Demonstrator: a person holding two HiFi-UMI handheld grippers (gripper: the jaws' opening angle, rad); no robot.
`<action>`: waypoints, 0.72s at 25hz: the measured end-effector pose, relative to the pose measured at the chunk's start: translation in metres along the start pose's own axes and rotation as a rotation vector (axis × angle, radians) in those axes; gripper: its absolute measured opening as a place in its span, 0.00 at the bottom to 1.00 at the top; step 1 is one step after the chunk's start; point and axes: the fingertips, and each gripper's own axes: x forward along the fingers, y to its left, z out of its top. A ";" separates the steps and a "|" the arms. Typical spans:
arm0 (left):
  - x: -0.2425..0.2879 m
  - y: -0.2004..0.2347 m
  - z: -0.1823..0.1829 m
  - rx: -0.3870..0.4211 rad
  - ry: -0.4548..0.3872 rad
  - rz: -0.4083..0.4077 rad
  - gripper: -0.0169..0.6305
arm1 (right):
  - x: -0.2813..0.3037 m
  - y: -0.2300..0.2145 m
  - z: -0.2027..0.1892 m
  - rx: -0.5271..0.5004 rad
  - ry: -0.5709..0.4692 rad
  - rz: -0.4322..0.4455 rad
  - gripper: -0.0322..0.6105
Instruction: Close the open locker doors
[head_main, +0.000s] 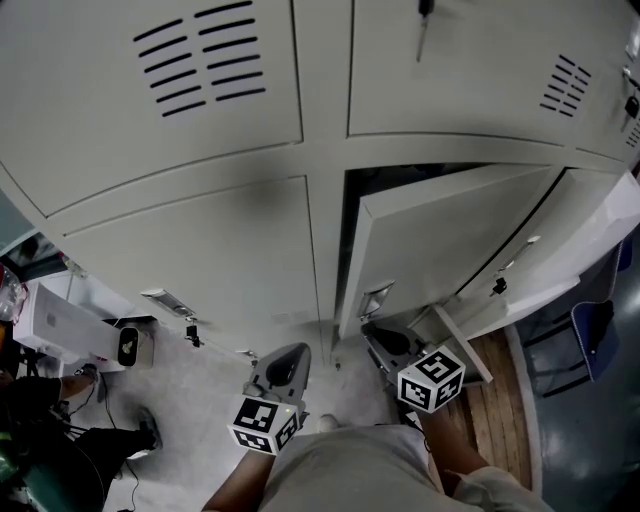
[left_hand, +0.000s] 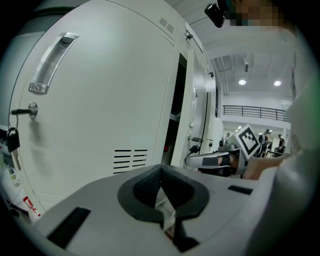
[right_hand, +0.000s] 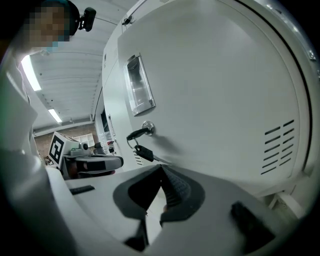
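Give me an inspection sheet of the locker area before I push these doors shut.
Surface: grey floor in front of the lockers; wooden strip at the right.
Job's things: middle lower door stands open; right lower door appears swung out too; left lower door is shut.
Clutter: white box low at the left.
Tools: left tool jaws together, empty; right tool jaws together, empty, close in front of the middle lower door; contact cannot be told.
Cables: none clear; the lower left corner is too dark to tell.
Surroundings: blue chair at the right; a bystander's shoe at the left.
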 end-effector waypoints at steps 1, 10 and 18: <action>0.000 0.001 0.001 -0.001 -0.001 0.001 0.05 | 0.001 -0.001 0.000 0.001 0.000 -0.001 0.09; 0.002 0.009 0.003 -0.010 -0.011 0.015 0.05 | 0.014 -0.009 0.006 0.000 -0.001 0.005 0.09; 0.001 0.017 0.003 -0.020 -0.012 0.031 0.05 | 0.025 -0.017 0.011 -0.005 -0.001 0.006 0.09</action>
